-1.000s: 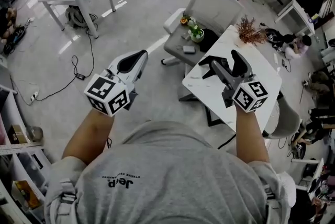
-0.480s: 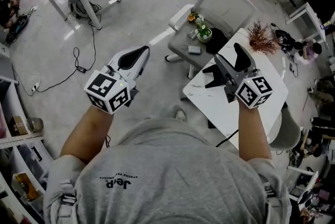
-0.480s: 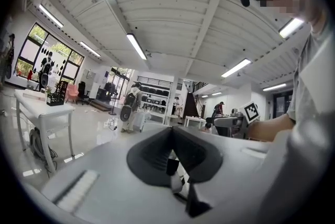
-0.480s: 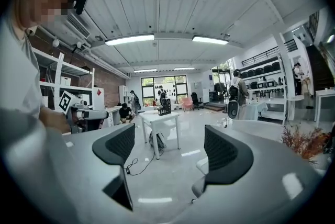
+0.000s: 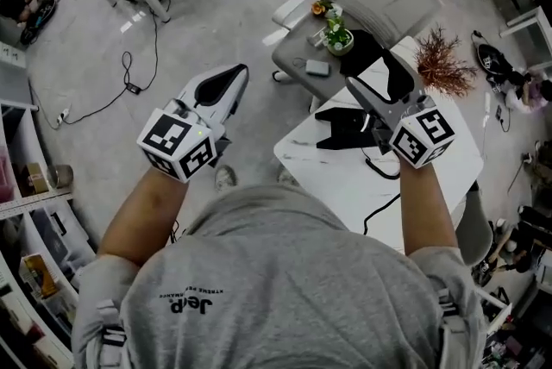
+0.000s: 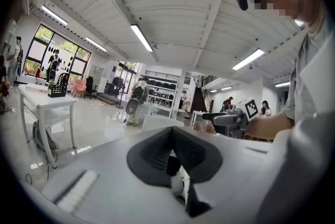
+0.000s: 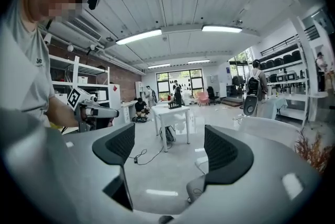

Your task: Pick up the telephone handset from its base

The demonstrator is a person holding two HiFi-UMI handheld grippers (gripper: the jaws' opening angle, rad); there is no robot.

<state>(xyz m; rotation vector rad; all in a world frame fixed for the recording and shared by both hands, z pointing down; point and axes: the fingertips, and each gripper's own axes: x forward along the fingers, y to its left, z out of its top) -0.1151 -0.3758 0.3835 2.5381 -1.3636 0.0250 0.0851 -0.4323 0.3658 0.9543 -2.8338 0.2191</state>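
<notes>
Right claw (image 5: 371, 72) has neared the table (image 5: 336, 176), jaws apart; left claw (image 5: 234, 75) closed.

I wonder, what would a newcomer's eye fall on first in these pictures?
Probably the two marker-cubed grippers held out ahead: the left gripper, jaws together, over the floor, and the right gripper, jaws apart and empty, above the white table. Next come a black object on that table and the dried plant at its far edge.

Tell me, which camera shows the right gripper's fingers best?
The right gripper view: the right gripper fills it, its fingers wide apart with nothing between them. The head view shows them from above, over the white table. The left gripper view shows that gripper only small, side-on.
</notes>
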